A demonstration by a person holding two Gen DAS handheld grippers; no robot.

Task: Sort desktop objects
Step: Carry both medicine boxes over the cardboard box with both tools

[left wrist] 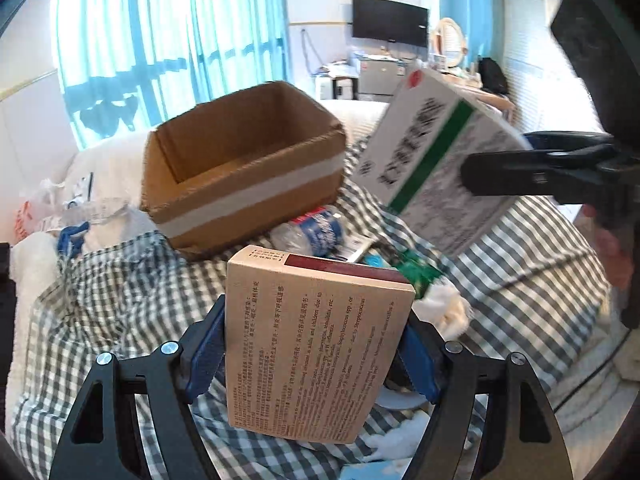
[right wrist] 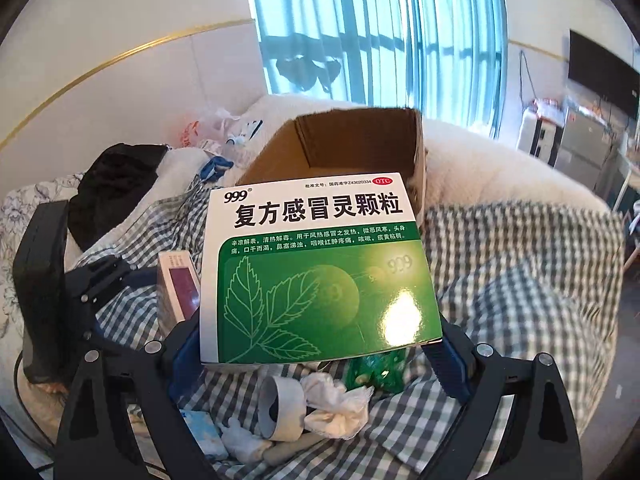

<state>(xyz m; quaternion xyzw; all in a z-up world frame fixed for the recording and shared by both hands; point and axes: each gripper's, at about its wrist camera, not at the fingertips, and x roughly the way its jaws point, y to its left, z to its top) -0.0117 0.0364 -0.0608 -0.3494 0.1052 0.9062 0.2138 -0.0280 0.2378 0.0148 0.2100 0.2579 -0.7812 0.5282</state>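
- our left gripper (left wrist: 316,354) clamped a tan box (left wrist: 316,344) at lower centre.
- our right gripper (right wrist: 320,356) clamped a green box (right wrist: 320,280), hiding part of the open carton (right wrist: 360,144) behind.

My left gripper (left wrist: 316,356) sits low centre, fingers clamped on a box; my right gripper (right wrist: 320,356) likewise, gripping.

The tan medicine box (left wrist: 316,344) hides the inner faces of the left gripper's (left wrist: 314,354) blue pads. In the right wrist view the green-and-white box (right wrist: 320,268) covers the near wall of the cardboard carton (right wrist: 360,140) and most of a green packet (right wrist: 380,372) on the checked cloth (right wrist: 520,280). The small print on the tan box is too fine to read. A plastic bottle (left wrist: 316,232) lies partly behind the tan box, under the carton's near edge.
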